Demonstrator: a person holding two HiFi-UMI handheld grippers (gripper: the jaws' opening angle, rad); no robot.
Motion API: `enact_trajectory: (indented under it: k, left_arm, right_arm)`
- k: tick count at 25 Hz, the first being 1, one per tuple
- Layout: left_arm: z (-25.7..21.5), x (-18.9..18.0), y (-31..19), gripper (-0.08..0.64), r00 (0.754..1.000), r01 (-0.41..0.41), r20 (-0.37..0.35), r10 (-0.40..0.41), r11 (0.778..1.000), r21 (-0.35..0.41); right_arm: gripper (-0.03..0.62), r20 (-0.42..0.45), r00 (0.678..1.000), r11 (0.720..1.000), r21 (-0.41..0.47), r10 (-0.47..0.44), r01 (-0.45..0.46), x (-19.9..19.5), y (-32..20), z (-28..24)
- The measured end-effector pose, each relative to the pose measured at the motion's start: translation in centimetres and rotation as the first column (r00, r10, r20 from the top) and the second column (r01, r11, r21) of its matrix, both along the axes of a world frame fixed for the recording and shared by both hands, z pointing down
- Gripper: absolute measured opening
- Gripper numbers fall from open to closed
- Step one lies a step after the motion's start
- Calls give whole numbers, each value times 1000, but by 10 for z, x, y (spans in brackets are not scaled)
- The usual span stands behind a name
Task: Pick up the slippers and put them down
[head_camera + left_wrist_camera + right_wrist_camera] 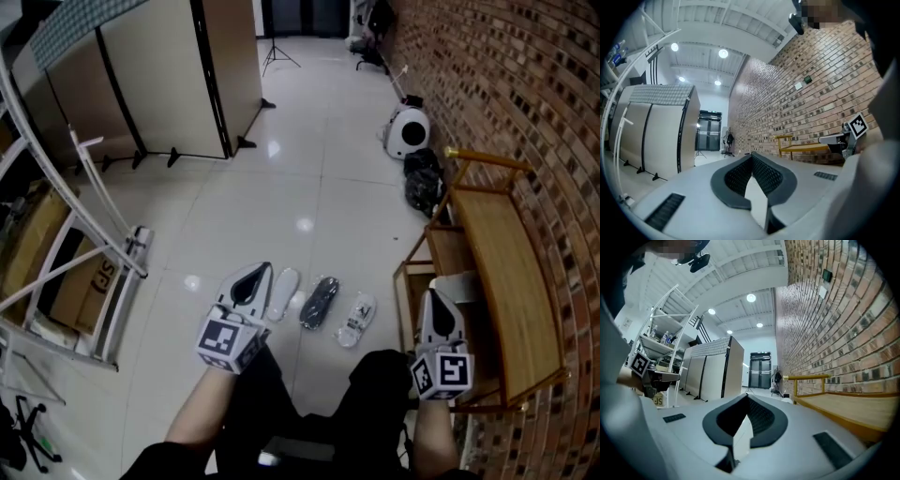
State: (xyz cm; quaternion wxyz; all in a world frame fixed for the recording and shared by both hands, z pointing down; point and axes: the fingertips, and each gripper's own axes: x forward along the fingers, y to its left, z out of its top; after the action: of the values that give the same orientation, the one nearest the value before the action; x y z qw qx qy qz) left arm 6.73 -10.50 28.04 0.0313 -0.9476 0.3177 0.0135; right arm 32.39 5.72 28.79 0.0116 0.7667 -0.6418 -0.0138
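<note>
Lab-like hall, brick wall (525, 84), glossy tiled floor (281, 187), folding partition screens (159, 75), metal rack (89, 239), tripod (277, 52)

Right tool (747, 397) sits closed beside a wooden bench (853, 405).

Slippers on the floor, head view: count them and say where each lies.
3, in a row: plain white slipper next to the left gripper, black slipper in the middle, patterned white slipper rightmost. The gripper could hide another.
</note>
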Motion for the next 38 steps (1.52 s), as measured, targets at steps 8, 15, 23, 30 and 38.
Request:
enact_trajectory:
  k: [8,15,23,30,38]
  left_arm:
    - [-2,38,-38,2,999,-39,-33,39,999,-1]
    - [17,82,-47,2,993,-102,-68,99,994,-42]
    - [10,106,-51,2,988,-142,-68,140,989,-38]
    - [-12,119,-32,2,983,-168,-83,164,985,-45]
    - [-6,166,-12,2,955,-291,-65,288,956,-44]
  right_arm:
    - [3,-32,999,1000,-11,12,-12,18,-27,-6]
    - [3,-39,997,997,-35,70,-72,38,-22,8]
    - [3,-29,994,994,-18,104,-105,46,-20,-1]
    - [3,-50,993,994,30,105,-104,45,-7,-24]
    - [3,-35,976,976,42,215,-214,58,39,-23]
